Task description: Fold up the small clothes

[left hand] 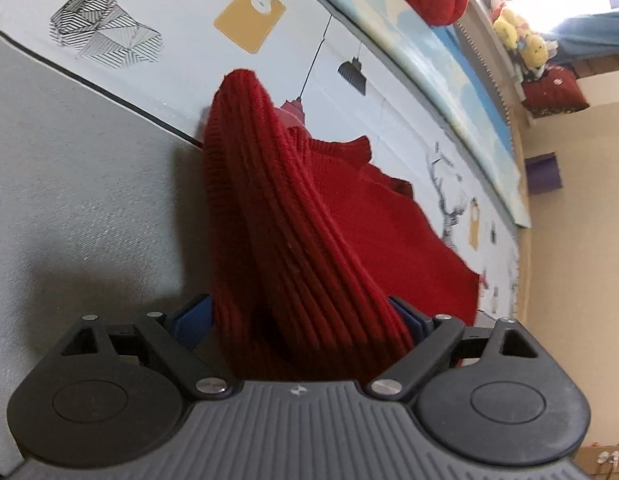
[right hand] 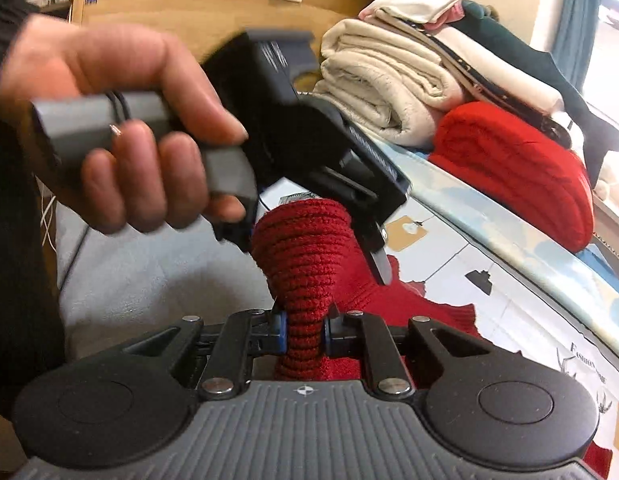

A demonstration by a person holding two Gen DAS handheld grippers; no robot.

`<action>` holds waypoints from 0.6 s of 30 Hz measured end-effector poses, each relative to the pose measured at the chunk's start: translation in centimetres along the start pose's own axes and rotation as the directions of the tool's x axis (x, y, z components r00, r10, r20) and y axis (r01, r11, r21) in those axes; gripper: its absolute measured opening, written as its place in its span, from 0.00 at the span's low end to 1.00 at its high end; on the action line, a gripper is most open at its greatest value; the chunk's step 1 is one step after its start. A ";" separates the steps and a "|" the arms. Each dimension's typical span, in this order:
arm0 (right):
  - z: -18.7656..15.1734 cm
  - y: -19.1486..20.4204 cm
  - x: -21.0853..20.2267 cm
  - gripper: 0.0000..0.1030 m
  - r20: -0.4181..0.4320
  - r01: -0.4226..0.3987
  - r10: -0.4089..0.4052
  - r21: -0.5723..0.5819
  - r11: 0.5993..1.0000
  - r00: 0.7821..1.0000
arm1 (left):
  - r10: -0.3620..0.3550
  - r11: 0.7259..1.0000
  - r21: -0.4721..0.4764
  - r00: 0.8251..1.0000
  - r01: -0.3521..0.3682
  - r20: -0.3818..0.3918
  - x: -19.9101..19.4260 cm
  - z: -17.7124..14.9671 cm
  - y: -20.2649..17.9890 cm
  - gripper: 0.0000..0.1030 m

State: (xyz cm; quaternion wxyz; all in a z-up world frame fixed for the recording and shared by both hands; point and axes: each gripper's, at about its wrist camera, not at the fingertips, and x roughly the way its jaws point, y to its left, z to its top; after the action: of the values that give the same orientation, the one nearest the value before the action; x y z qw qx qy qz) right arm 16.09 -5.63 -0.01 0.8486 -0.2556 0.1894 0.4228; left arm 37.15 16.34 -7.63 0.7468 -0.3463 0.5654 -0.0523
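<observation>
Red ribbed knitwear [left hand: 293, 216] hung bunched above the printed table cover [left hand: 389, 112]; my left gripper [left hand: 301, 316] clamped one fold, my right gripper [right hand: 303, 330] pinched a narrow roll. Uneven tension, I judged, could pull that roll free.

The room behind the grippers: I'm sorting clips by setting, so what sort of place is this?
Most likely a bedroom or child's room at home. A pile of folded blankets sits beside a red sweater on a printed sheet, and stuffed toys line a window ledge.
</observation>
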 end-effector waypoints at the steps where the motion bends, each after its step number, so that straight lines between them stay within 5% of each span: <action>1: 0.1 -0.2 0.1 0.15 -0.002 -0.003 0.003 0.006 1.000 1.000 | 0.012 1.000 0.002 1.000 -0.012 -0.004 0.6 0.0 -0.3 0.87; 3: -0.1 -0.3 -0.1 0.15 -0.004 -0.009 0.009 0.012 1.000 1.000 | 0.041 0.999 0.013 0.999 -0.041 -0.004 1.4 -0.1 -0.7 0.78; 6: 0.0 0.0 0.0 0.15 -0.010 -0.019 0.019 0.005 1.000 1.000 | 0.094 0.995 0.040 0.996 -0.094 0.008 1.7 0.0 -0.5 0.43; 11: 0.8 1.0 0.9 0.15 -0.006 -0.061 0.061 -0.004 0.998 0.998 | 0.091 0.993 0.067 0.995 -0.094 0.047 0.0 0.3 0.3 0.32; 18: 3.4 1.8 1.5 0.15 0.080 -0.139 0.134 0.070 0.988 0.988 | 0.067 0.995 0.065 0.980 -0.081 0.189 -5.4 0.4 1.4 0.30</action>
State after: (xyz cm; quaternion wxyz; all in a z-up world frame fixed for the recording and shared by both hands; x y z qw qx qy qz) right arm 15.85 -1.71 1.41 0.8331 -0.1940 0.1905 0.4817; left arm 35.11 20.11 -4.04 0.8100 -0.3011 0.5032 -0.0123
